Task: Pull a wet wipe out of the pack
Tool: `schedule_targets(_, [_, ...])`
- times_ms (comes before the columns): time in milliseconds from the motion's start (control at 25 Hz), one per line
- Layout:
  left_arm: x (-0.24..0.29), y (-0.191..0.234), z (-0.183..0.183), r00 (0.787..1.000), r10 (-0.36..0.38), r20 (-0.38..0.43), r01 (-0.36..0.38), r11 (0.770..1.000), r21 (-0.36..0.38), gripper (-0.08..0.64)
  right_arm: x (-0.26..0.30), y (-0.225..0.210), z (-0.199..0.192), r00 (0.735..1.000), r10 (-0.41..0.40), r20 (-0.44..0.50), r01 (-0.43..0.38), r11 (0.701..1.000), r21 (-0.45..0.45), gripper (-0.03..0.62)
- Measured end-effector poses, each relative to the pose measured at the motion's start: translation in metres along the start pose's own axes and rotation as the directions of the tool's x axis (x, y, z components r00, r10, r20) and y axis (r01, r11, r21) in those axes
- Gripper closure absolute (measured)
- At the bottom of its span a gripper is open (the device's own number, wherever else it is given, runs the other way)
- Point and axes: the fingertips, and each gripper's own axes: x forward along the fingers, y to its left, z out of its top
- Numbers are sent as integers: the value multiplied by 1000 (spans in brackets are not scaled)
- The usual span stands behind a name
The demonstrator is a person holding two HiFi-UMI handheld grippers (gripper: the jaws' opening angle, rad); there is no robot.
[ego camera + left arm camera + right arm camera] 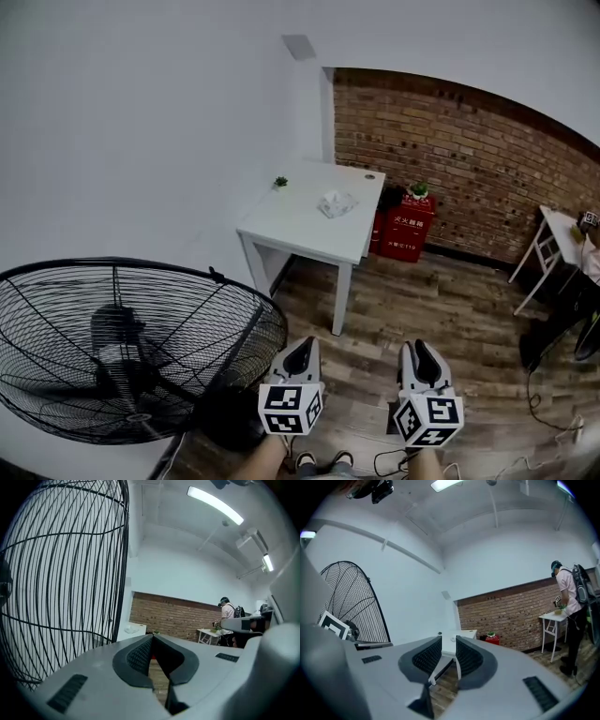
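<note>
Head view: seemingly one pack (337,202)

Tabletop (305,225): white. Wet wipe pack (337,202): whitish. Brick wall (450,155): red-brown with pale mortar lines. Boxes (405,228): red. Floor (441,309): brown wood planks. Fan (131,347): black wire grille. Left hand-held gripper (302,354) and right hand-held gripper (420,356): grey, with black pads and black-and-white square markers.

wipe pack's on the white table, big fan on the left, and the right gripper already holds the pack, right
Not quite. The wipe pack is on the white table and the fan is on the left, but the right gripper holds nothing: the right gripper view shows its jaws apart and empty, with the table off beyond them.
</note>
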Motion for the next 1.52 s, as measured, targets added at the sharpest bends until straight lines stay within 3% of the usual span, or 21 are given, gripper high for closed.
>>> schedule_targets(320, [13, -11, 0, 1000, -1, -1, 1, 1000, -8, 560, 6, -13, 1, 1000, -3, -6, 3, 1000, -4, 482])
schedule_targets(960, [70, -40, -13, 997, 72, -9, -72, 997, -32, 560, 39, -81, 4, 999, 41, -15, -41, 999, -12, 482])
schedule_targets(1200, [102, -41, -9, 996, 91, -6, -91, 996, -4, 560, 69, -103, 2, 998, 56, -20, -56, 998, 8, 480])
schedule_targets(1520, [156, -9, -7, 985, 172, -7, -172, 985, -22, 560, 140, -127, 0, 995, 96, -32, -95, 995, 28, 480])
